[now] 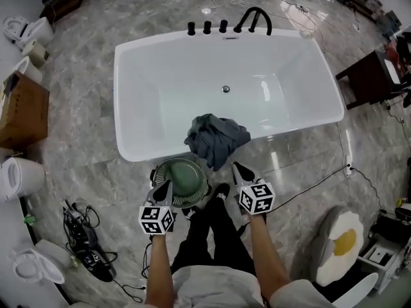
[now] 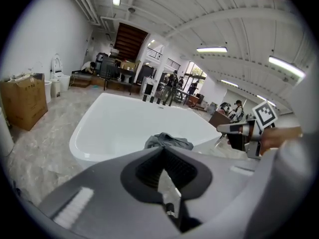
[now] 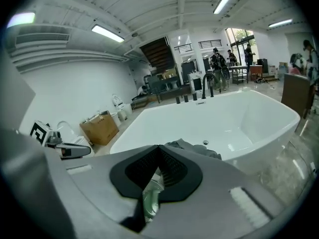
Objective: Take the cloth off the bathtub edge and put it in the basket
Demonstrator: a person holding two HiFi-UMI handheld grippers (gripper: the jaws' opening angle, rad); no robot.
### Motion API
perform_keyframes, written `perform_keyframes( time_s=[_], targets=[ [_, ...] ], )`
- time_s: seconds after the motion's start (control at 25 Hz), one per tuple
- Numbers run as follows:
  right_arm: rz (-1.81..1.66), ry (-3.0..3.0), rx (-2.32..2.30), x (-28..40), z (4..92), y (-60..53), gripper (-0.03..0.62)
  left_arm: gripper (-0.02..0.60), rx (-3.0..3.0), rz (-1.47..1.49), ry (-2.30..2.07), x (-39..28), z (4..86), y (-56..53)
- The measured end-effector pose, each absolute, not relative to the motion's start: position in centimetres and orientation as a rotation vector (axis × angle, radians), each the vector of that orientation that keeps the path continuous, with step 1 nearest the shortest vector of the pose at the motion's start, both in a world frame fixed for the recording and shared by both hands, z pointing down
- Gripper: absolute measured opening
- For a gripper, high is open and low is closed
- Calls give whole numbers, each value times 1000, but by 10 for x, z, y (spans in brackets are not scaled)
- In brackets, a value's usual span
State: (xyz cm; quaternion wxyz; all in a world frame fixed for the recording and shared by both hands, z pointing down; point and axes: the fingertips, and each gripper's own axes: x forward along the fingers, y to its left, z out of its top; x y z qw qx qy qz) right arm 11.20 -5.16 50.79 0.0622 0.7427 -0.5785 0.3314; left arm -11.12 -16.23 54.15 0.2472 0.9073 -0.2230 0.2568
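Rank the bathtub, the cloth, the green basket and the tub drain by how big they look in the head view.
1. bathtub, by far the largest.
2. cloth and basket: about alike. The basket stands on the floor, farther from the camera, so I won't rank these two.
3. drain, the smallest.

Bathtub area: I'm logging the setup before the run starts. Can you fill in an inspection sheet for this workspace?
Surface: glossy grey marbled floor; white bathtub, nothing inside.
Job's things: dark cloth draped over the tub's near edge; green basket on the floor just below, empty.
Clutter: cardboard box at left; egg-shaped cushion at right.
Grippers: left tongs by the basket's rim, shut, empty; right tongs near the cloth's hanging end, shut, empty.
Cables: black bundle at left; thin cable along the floor at right.
Surroundings: toilets at left; dark table at right.
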Motion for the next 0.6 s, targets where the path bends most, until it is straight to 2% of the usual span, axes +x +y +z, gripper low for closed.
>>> perform_keyframes(
  time_s=[0.36, 0.52, 0.6],
  targets=[
    [1020, -1680, 2270, 154, 623, -76, 5, 62, 2642, 835, -400, -23, 618, -180],
    [1076, -1705, 2247, 164, 664, -75, 40, 169, 2710, 892, -220, 28, 649, -191],
    [1099, -1761, 2205, 164, 679, -76, 88, 225, 2764, 899, -109, 56, 656, -195]
  ],
)
